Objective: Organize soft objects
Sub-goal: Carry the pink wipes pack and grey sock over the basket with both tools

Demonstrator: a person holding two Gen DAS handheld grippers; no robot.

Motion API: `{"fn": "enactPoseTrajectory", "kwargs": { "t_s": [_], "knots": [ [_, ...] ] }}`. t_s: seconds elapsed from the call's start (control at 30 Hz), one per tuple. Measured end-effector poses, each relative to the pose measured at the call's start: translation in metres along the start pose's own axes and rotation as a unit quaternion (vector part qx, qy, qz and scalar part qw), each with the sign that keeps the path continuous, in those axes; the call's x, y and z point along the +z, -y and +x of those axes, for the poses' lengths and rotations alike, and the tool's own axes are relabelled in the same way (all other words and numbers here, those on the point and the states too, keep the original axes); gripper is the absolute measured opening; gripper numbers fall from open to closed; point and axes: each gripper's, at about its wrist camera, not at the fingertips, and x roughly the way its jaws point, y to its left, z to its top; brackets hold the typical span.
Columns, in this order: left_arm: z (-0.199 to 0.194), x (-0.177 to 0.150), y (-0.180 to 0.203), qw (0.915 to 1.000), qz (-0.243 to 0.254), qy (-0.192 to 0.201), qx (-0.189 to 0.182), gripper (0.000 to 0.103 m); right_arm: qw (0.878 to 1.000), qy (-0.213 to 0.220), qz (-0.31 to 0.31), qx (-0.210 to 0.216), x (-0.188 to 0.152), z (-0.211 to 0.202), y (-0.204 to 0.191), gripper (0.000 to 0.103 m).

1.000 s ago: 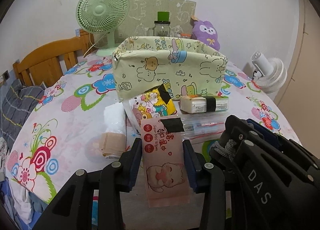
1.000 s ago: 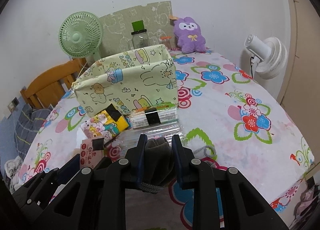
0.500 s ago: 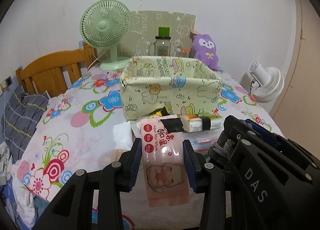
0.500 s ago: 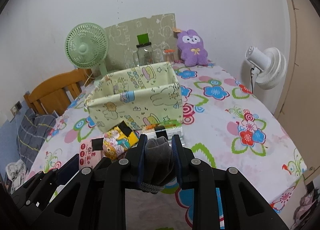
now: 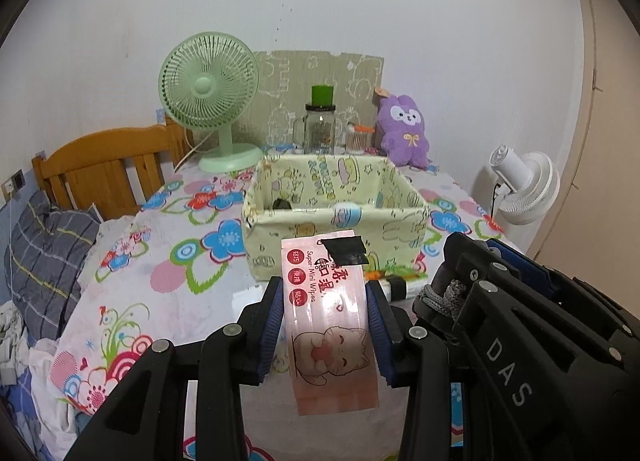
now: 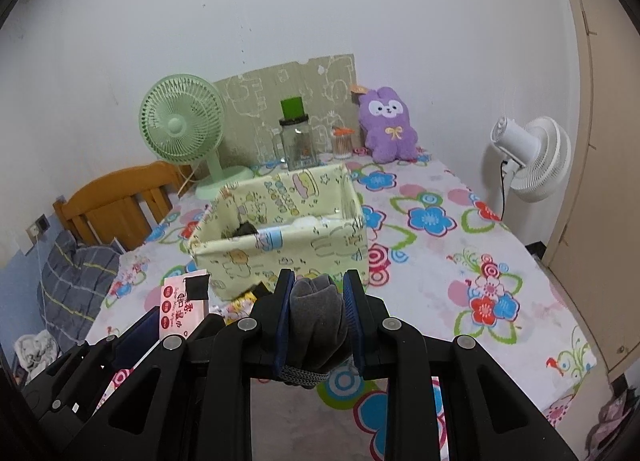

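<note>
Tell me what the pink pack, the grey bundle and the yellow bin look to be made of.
Pink wipes pack: glossy plastic film, going by its sheen and printed cat; a black tape patch sits at the top.
Grey bundle: soft matte fabric with a ribbed knit edge, probably a sock or glove.
Yellow bin: printed cloth over soft walls, slightly sagging.

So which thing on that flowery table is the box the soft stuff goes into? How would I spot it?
Look at the table with the flowered cloth, toward the back where the green fan stands by the wall. Just in front of the fan sits the fabric box, open at the top. It is the only pale yellow container there, printed with cartoon bears and rabbits, unlike the clear glass jar behind it.
</note>
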Motion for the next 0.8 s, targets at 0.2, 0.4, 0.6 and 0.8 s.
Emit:
{"fn": "enactPoseTrajectory", "kwargs": {
  "t_s": [0.2, 0.4, 0.6, 0.8],
  "knots": [
    [-0.006, 0.012, 0.001, 1.0000, 0.003, 0.009, 0.000, 0.041, 1.000, 0.008, -0.001, 0.000, 0.012, -0.005, -0.002, 0.028],
    [-0.010, 0.023, 0.000, 0.9998, 0.003, 0.021, -0.001, 0.041, 1.000, 0.016, -0.003, 0.001, 0.024, -0.008, -0.004, 0.028],
    [-0.009, 0.031, 0.001, 0.9997, 0.005, 0.024, -0.002, 0.041, 1.000, 0.018, -0.004, 0.004, 0.033, -0.007, -0.006, 0.028],
    [-0.004, 0.040, 0.002, 0.9996, 0.005, 0.027, -0.004, 0.041, 1.000, 0.020, -0.008, 0.007, 0.043, -0.001, -0.007, 0.028]
  ]
}}
